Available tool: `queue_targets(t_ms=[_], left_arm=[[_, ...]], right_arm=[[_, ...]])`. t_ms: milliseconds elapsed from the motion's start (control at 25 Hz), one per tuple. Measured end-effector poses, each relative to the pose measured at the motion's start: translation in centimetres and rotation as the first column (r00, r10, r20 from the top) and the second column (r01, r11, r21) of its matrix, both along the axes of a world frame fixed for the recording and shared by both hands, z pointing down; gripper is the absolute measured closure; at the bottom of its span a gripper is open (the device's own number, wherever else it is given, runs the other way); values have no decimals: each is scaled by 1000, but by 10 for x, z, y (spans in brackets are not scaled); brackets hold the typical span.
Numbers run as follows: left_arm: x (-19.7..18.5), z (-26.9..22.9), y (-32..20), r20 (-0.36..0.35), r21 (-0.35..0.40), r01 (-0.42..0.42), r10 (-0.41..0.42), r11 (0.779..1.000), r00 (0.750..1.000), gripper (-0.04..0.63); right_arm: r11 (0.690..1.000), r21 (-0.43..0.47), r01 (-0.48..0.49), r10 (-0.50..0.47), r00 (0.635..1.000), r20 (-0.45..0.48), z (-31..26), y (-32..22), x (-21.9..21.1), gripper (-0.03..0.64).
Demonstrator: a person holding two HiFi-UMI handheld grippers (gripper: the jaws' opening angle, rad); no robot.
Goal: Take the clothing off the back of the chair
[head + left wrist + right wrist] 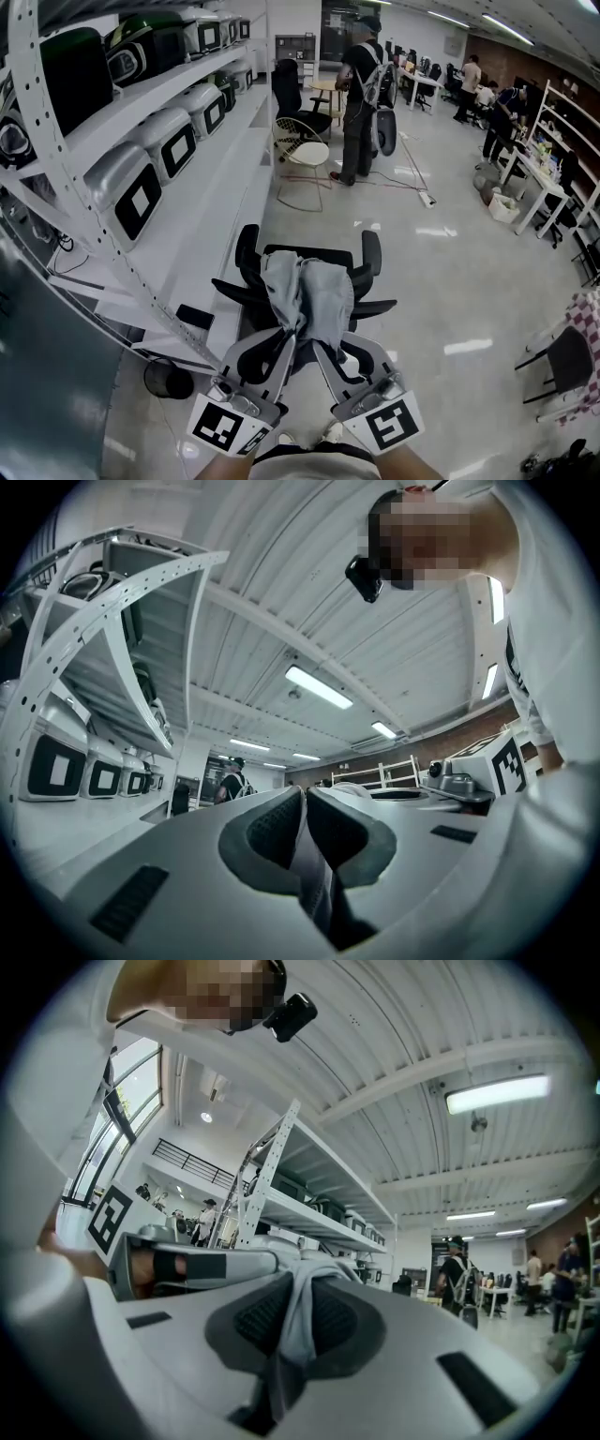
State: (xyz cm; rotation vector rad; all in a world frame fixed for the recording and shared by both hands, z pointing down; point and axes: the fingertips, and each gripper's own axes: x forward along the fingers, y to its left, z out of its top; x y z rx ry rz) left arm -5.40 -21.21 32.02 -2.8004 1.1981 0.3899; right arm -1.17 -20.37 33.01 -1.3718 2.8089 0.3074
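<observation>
A pale grey garment (307, 292) hangs bunched in front of a black office chair (366, 267), lifted off its backrest. My left gripper (292, 336) is shut on the garment's left part, and my right gripper (317, 339) is shut on its right part. In the left gripper view the cloth (306, 864) is pinched between the dark pads (264, 834). The right gripper view shows a fold of the garment (302, 1321) squeezed between its pads (333, 1316) and spilling over the top. Both grippers sit side by side, close together, below the chair.
A white shelf rack (112, 122) with several grey machines runs along the left. A person (359, 98) with a backpack stands further up the aisle by a wire chair (302, 155). A black bin (169, 380) sits at the rack's foot. Another dark chair (562, 361) is at right.
</observation>
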Motion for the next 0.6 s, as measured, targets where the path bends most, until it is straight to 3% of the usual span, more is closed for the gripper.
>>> queue_targets(t_ms=[600], left_arm=[[-17,-21,58,-41,59,-44,47,997,998,571]], right_arm=[[998,55,-30,30,1000,-3,-17,58,-14,578]])
